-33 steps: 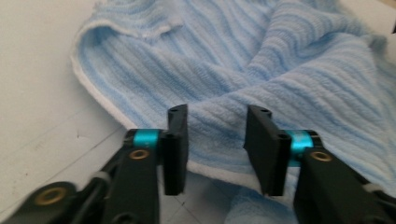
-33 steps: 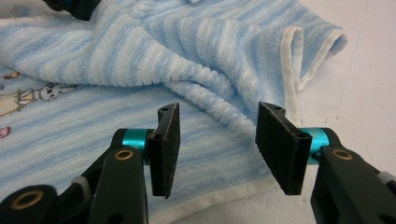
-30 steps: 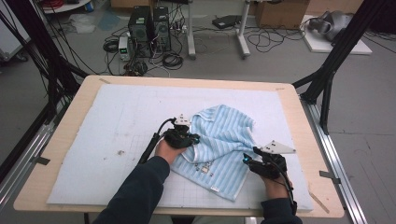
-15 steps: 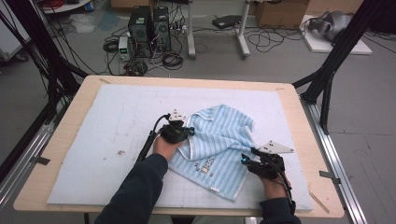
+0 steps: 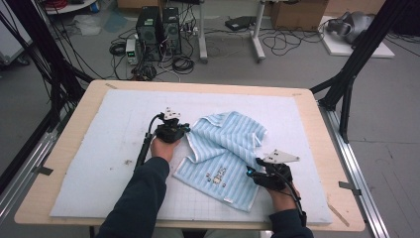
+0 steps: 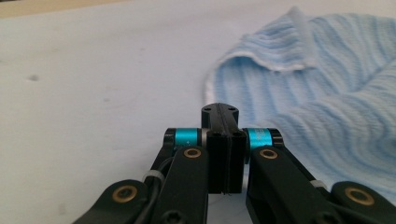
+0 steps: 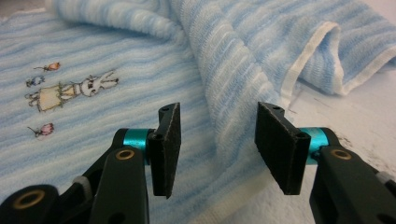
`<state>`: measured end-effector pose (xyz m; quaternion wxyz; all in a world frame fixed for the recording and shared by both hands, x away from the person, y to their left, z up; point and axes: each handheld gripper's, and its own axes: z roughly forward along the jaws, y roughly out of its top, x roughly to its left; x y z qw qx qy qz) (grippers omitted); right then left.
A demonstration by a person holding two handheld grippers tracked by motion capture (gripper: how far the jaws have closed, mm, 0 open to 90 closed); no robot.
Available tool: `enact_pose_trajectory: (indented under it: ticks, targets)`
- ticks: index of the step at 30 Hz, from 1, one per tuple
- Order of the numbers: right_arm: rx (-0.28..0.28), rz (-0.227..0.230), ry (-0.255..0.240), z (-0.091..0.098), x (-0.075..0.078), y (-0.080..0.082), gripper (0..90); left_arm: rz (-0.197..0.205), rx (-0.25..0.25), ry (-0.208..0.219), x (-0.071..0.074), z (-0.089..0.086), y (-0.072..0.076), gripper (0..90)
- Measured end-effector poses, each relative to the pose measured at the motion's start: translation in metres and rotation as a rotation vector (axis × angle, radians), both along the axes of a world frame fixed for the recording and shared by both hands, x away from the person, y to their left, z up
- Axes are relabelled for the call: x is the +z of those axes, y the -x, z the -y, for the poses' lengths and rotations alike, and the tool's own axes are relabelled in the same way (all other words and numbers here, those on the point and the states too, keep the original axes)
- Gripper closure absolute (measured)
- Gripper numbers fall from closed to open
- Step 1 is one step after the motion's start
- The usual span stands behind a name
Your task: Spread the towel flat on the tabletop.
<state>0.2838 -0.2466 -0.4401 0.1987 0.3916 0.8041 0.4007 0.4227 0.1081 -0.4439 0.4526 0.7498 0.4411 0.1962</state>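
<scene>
**A:** While the blue striped towel (image 5: 225,151) sits bunched just right of the middle of the white mat (image 5: 99,148), what's each gripper doing?

**B:** Left gripper (image 5: 184,130) is at the towel's 9 o'clock edge, jaws clenched flat together, nothing pinched from what I can see.

**A:** And the right one?

**B:** Right gripper (image 5: 251,173) is at about 4 o'clock, jaws released, straddling a raised fold (image 7: 224,107) without pressing it. Little embroidered figure (image 7: 70,91) is off to its 10 o'clock.
</scene>
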Motion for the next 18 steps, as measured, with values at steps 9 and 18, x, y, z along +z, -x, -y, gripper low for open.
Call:
enact_pose_trajectory:
  ticks: [9, 18]
  targets:
    - [0.034, -0.029, 0.028, -0.014, -0.004, -0.004, 50.1, 0.025, 0.097, -0.019, 0.003, -0.035, -0.006, 90.0]
    - [0.071, -0.047, 0.042, -0.03, -0.006, -0.012, 60.0, 0.027, 0.121, -0.008, 0.002, -0.055, -0.005, 89.9]
